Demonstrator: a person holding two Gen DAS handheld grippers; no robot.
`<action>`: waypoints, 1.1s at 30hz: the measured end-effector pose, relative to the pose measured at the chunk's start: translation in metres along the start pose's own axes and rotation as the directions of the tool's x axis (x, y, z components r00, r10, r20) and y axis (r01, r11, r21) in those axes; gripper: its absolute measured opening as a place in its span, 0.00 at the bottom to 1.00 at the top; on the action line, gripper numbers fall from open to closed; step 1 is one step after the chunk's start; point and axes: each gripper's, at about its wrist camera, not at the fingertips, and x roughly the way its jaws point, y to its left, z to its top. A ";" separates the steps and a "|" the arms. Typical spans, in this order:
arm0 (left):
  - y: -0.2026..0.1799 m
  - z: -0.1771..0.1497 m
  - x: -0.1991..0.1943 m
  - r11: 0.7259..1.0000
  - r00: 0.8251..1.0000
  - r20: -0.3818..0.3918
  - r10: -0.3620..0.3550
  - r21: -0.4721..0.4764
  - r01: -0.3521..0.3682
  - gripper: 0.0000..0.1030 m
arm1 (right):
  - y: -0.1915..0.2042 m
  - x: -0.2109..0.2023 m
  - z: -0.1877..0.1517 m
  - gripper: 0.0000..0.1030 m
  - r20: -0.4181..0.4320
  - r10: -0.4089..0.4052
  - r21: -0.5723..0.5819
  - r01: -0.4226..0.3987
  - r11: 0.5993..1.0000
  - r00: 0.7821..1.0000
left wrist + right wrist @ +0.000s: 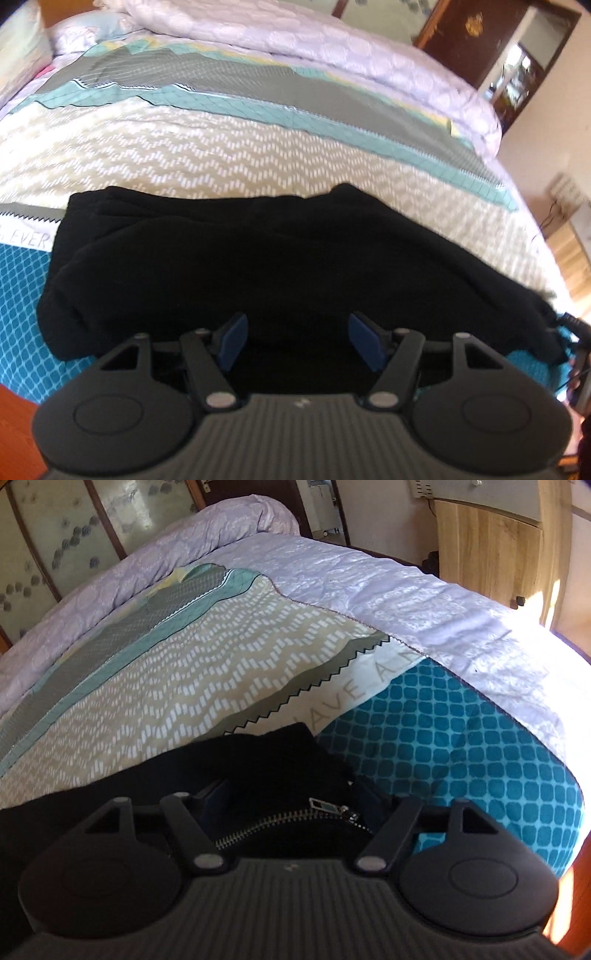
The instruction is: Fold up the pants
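Observation:
Black pants [258, 258] lie in a folded bundle on the patterned bed cover [184, 158], near the bed's front edge. My left gripper [299, 332] hovers just over their near side. It is open, its blue pads [233, 338] are well apart, and nothing is pinched. In the right wrist view one end of the pants [258, 764] shows a silver zipper [295, 818]. My right gripper [291, 794] is open, and the zipper end lies between and under its fingers. Its pads are mostly hidden in the dark cloth.
A rumpled lilac quilt [332, 48] is piled along the far side of the bed and also covers its end [406, 590]. A wooden cabinet [487, 546] stands past the bed's corner. A dark wooden door frame [480, 44] is at the back. Orange floor [14, 424] shows below the bed's edge.

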 end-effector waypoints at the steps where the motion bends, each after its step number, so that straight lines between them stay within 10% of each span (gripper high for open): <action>1: -0.002 0.001 0.005 1.000 1.000 -0.007 0.003 0.005 -0.003 0.60 | 0.001 0.000 0.000 0.74 -0.007 -0.003 -0.019 0.003 1.000 1.000; 9: -0.001 0.001 0.034 0.999 0.998 -0.053 0.040 0.000 -0.040 0.60 | 0.035 -0.039 0.003 0.25 0.112 -0.011 -0.198 0.033 0.980 0.994; 14: 0.003 0.002 0.037 0.999 0.997 -0.059 0.050 -0.014 -0.051 0.60 | 0.058 -0.058 0.047 0.25 0.326 -0.035 -0.212 0.109 0.971 0.945; 16: 0.005 0.003 0.036 0.999 0.998 -0.051 0.046 -0.019 -0.047 0.60 | 0.061 -0.037 0.060 0.27 0.315 -0.075 -0.203 0.145 0.968 0.946; 18: 0.007 0.001 0.037 0.999 0.997 -0.055 0.045 -0.025 -0.046 0.61 | 0.058 -0.003 0.064 0.52 0.249 -0.128 -0.206 0.182 0.962 0.960; 21: 0.010 0.000 0.036 0.999 0.997 -0.067 0.039 -0.029 -0.041 0.61 | 0.037 0.025 0.054 0.51 0.136 -0.212 -0.130 0.229 0.965 0.968; 28: 0.028 0.004 0.008 0.999 1.000 0.000 0.027 -0.048 -0.027 0.67 | -0.025 -0.047 0.018 0.52 0.199 -0.087 0.209 0.044 0.977 0.976; 33: 0.045 0.005 -0.018 0.994 0.997 0.081 0.013 -0.108 -0.004 0.72 | -0.059 -0.086 -0.042 0.54 0.227 0.138 0.459 -0.231 0.858 0.964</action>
